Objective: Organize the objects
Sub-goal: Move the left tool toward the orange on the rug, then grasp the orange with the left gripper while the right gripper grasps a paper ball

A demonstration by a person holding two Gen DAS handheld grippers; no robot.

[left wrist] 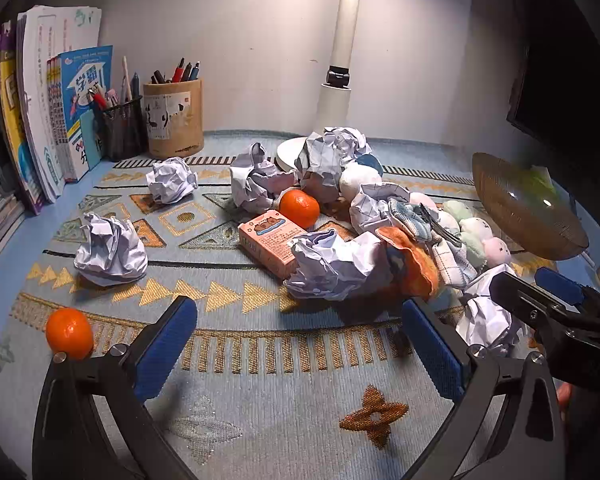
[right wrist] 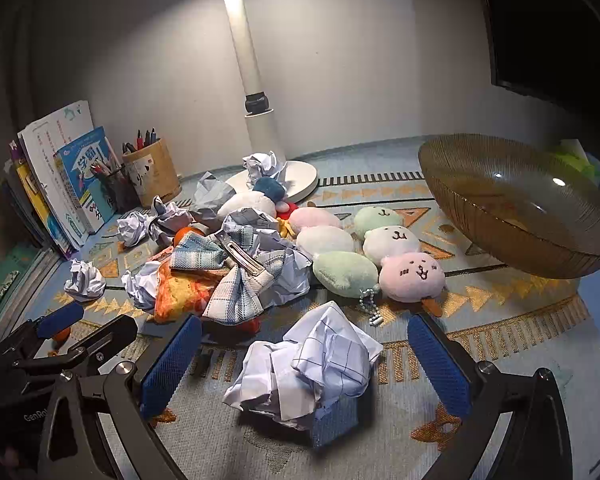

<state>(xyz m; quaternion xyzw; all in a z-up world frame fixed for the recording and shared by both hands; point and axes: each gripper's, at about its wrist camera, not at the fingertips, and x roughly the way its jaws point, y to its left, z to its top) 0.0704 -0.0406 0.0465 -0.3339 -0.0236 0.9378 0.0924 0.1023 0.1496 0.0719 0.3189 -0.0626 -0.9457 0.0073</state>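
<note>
A blue tabletop (left wrist: 4,264) under a patterned woven mat (left wrist: 260,360), and it's crowded. Crumpled paper balls (left wrist: 110,250) scattered across the mat, one mandarin (left wrist: 69,333) alone near the front left, another (left wrist: 299,208) touching a pink carton (left wrist: 268,246). Cloths (right wrist: 236,280) heaped mid-mat, plush toys (right wrist: 412,276) just beside them, a big ribbed bowl (right wrist: 516,208) at the right. At the back: a lamp base (right wrist: 300,178), two pen holders (left wrist: 174,118), books (left wrist: 40,120) standing upright.

Crumpled paper balls (left wrist: 110,250) are lying scattered over the patterned mat, one checked ball (right wrist: 312,368) sitting nearest. Two oranges (left wrist: 69,333) are resting apart, one near-left, one (left wrist: 299,208) beside a pink box (left wrist: 270,242). Pastel plush toys (right wrist: 412,270) are lying clustered right of tangled cloths (right wrist: 236,276).
</note>
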